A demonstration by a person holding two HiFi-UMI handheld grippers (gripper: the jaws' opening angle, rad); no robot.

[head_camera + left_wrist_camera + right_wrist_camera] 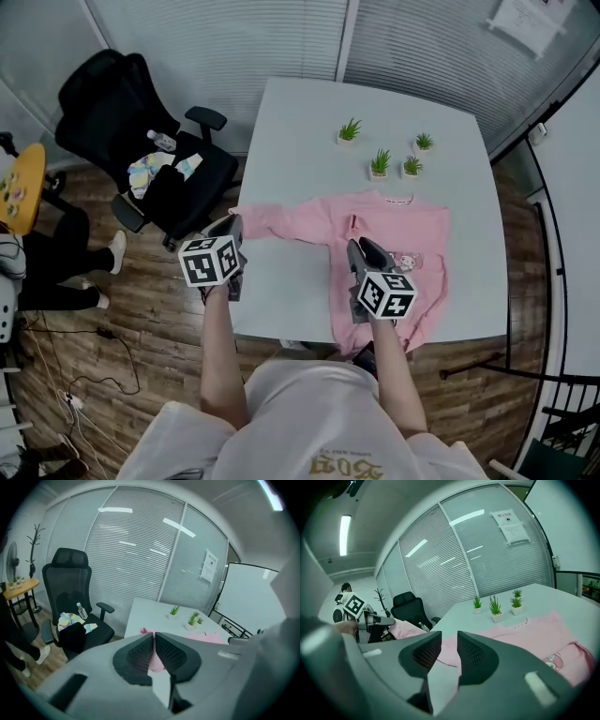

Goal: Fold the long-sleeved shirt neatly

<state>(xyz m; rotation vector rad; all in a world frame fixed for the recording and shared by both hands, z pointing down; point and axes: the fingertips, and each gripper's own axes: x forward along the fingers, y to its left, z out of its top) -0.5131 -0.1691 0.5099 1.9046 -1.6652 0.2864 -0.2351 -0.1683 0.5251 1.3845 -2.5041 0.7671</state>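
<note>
A pink long-sleeved shirt (405,223) lies front up on the white table (300,122), collar towards the far side. Its left sleeve (277,223) stretches out to the table's left edge. My left gripper (232,227) is shut on the end of that sleeve and holds it above the edge; pink cloth (157,661) shows between the closed jaws of the left gripper (153,637). My right gripper (355,247) is shut on a raised fold near the shirt's left side. In the right gripper view, the right gripper (449,640) pinches pink fabric (534,631) that hangs below its jaws.
Several small potted plants (380,165) stand at the table's far side. A black office chair (141,141) with clothes and a bottle is left of the table. A yellow side table (22,184) and a seated person's legs (66,253) are further left.
</note>
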